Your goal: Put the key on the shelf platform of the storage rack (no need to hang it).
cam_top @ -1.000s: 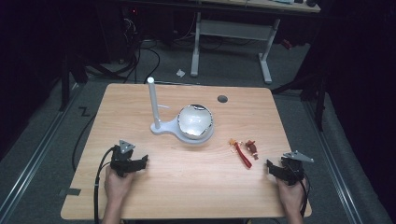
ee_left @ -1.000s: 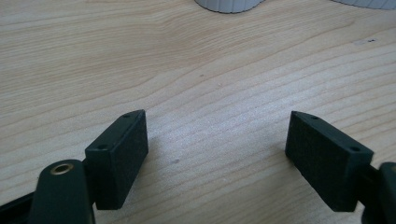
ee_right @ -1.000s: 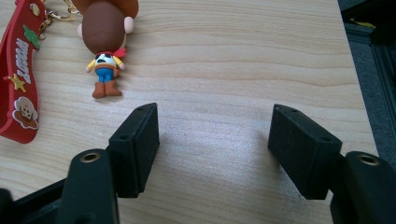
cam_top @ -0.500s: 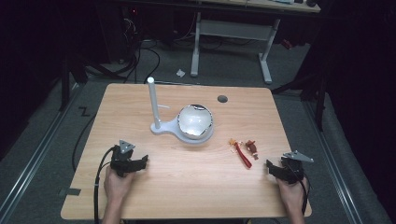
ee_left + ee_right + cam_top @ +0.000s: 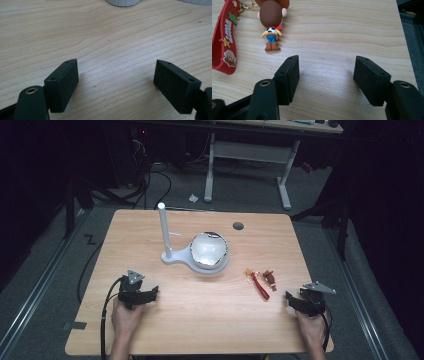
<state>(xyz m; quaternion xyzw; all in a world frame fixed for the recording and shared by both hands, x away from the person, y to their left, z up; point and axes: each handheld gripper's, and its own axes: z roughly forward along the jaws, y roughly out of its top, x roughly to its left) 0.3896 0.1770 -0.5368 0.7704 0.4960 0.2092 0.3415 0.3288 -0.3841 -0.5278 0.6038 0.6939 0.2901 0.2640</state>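
Keychain [image 5: 260, 282] w/ its red strap [image 5: 224, 45] and small cowboy figure [image 5: 272, 23] lies flat on the table [image 5: 200, 320], right of the white stand [image 5: 172, 251] that carries the mirrored dome [image 5: 209, 249], and just ahead-left of the right gripper [image 5: 292, 298]. Both grippers rest on the wood w/ jaws spread and nothing between them; left gripper [image 5: 150, 292] is well apart from the keychain, near the stand's base. Likely next: right gripper goes for it. Approach low, jaws straddling the strap across its narrow width, not the figure, which looks rounded and may slip. Close only once both pads flank it.
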